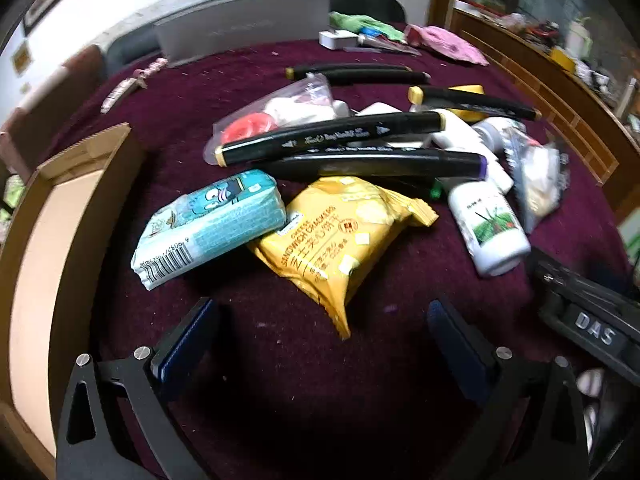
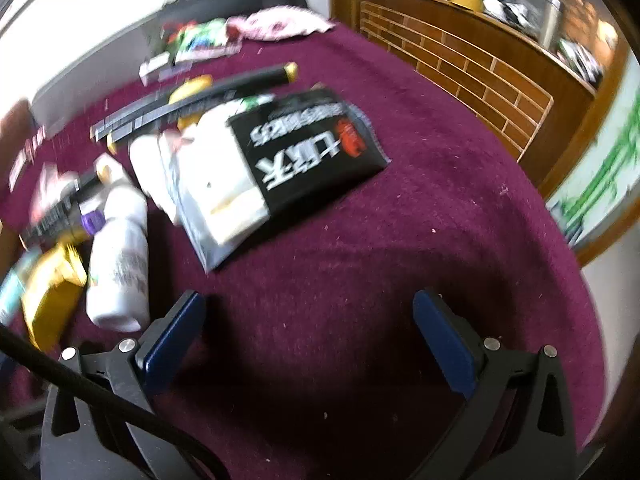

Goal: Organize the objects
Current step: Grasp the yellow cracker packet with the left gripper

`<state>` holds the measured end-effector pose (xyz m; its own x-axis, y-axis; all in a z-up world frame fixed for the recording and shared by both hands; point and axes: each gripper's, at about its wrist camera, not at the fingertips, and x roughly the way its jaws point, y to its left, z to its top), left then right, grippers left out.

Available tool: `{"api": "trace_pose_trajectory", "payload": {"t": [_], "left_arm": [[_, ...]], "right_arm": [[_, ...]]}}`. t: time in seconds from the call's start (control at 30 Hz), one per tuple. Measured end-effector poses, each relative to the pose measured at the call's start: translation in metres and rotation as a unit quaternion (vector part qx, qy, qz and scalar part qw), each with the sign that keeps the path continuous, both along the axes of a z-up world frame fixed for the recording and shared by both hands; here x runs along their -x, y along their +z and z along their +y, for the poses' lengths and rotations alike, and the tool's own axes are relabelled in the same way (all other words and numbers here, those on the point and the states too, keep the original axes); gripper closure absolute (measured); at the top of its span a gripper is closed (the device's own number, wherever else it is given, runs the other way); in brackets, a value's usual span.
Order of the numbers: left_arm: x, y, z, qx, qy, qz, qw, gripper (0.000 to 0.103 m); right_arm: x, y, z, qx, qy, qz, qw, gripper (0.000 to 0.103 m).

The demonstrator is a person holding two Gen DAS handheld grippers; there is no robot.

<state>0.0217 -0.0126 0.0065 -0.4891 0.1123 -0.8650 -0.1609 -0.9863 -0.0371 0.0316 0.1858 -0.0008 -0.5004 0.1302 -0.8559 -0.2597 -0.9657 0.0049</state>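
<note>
Left wrist view: yellow cracker pack ahead of spread fingers (empty).

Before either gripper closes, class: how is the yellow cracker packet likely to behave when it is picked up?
The yellow cracker packet looks puffy and crinkled, so it will probably dent and flex. It seems light for its bulk. Its glossy film may slip between the left gripper's smooth pads, and hard squeezing could crush the crackers.
</note>
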Motion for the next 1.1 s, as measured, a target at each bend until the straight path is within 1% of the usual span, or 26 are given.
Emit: {"api": "trace_pose_trajectory", "payload": {"t": [0.07, 0.1, 0.13, 0.2, 0.27, 0.33, 0.4, 0.43, 0.47, 0.5, 0.6, 0.63, 0.67, 0.7, 0.77, 0.8, 0.9, 0.93, 0.97, 1.03, 1.1], "left_arm": [[-0.009, 0.008, -0.014, -0.031, -0.002, 0.002, 0.9995, 0.002], [-0.014, 0.015, -0.022, -0.038, -0.002, 0.014, 0.9992, 0.002], [-0.019, 0.023, -0.030, -0.036, -0.003, 0.032, 0.9989, 0.002], [-0.027, 0.035, -0.042, -0.018, -0.001, 0.066, 0.9977, 0.002], [-0.028, 0.042, -0.050, -0.007, -0.009, 0.084, 0.9964, 0.002], [-0.024, 0.043, -0.053, -0.010, -0.020, 0.083, 0.9963, 0.002], [-0.018, 0.041, -0.052, -0.026, -0.039, 0.077, 0.9959, 0.007], [-0.016, 0.040, -0.048, -0.030, -0.052, 0.075, 0.9954, 0.008], [-0.015, 0.039, -0.042, -0.031, -0.064, 0.074, 0.9947, 0.013], [-0.013, 0.040, -0.035, -0.030, -0.078, 0.075, 0.9936, 0.016], [-0.013, 0.036, -0.010, -0.019, -0.110, 0.080, 0.9906, 0.016], [-0.011, 0.032, -0.007, -0.014, -0.118, 0.074, 0.9902, 0.016], [-0.007, 0.026, -0.003, -0.012, -0.120, 0.063, 0.9907, 0.019], [-0.002, 0.021, -0.001, -0.019, -0.128, 0.042, 0.9907, 0.025], [0.003, 0.011, 0.006, -0.060, -0.156, -0.002, 0.9859, 0.030], [0.000, 0.012, 0.008, -0.066, -0.164, 0.003, 0.9842, 0.031], [-0.009, 0.024, 0.008, -0.137, -0.200, -0.005, 0.9701, 0.030], [-0.012, 0.030, 0.007, -0.146, -0.205, 0.002, 0.9678, 0.030], [-0.015, 0.037, 0.005, -0.139, -0.203, 0.016, 0.9691, 0.030], [-0.012, 0.041, 0.002, -0.110, -0.181, 0.029, 0.9768, 0.030], [-0.005, 0.039, 0.001, -0.084, -0.160, 0.033, 0.9829, 0.030]], "right_arm": [[-0.001, 0.000, 0.001, 0.005, 0.012, 0.000, 1.000, 0.000], [-0.002, 0.000, 0.001, 0.004, 0.019, 0.003, 1.000, 0.000], [-0.003, -0.001, 0.002, 0.005, 0.022, 0.006, 1.000, 0.000], [-0.003, -0.001, 0.000, 0.003, 0.025, 0.006, 1.000, 0.000], [-0.004, -0.001, 0.000, 0.003, 0.032, 0.006, 0.999, 0.000], [-0.006, -0.001, 0.000, 0.003, 0.031, 0.006, 0.999, 0.000], [-0.004, 0.000, 0.001, 0.004, 0.031, 0.006, 1.000, 0.000], [-0.005, 0.000, 0.000, 0.007, 0.031, 0.006, 0.999, 0.000], [-0.007, 0.001, 0.002, 0.012, 0.030, 0.007, 0.999, 0.000], [-0.009, 0.002, 0.004, 0.020, 0.028, 0.011, 0.999, 0.000], [-0.016, 0.007, 0.014, 0.057, 0.018, 0.030, 0.998, 0.000], [-0.018, 0.008, 0.018, 0.071, 0.015, 0.037, 0.997, 0.000], [-0.020, 0.010, 0.022, 0.082, 0.011, 0.044, 0.996, 0.000], [-0.022, 0.011, 0.024, 0.090, 0.007, 0.051, 0.995, 0.000], [-0.023, 0.012, 0.028, 0.102, 0.000, 0.061, 0.993, 0.000], [-0.023, 0.013, 0.029, 0.108, -0.003, 0.064, 0.992, 0.000], [-0.027, 0.017, 0.033, 0.127, -0.001, 0.082, 0.988, 0.000], [-0.028, 0.018, 0.033, 0.132, 0.000, 0.087, 0.987, 0.000], [-0.029, 0.019, 0.034, 0.137, 0.001, 0.093, 0.986, 0.000], [-0.031, 0.020, 0.034, 0.143, 0.003, 0.101, 0.985, 0.000], [-0.031, 0.021, 0.034, 0.144, 0.005, 0.104, 0.984, 0.000]]}}
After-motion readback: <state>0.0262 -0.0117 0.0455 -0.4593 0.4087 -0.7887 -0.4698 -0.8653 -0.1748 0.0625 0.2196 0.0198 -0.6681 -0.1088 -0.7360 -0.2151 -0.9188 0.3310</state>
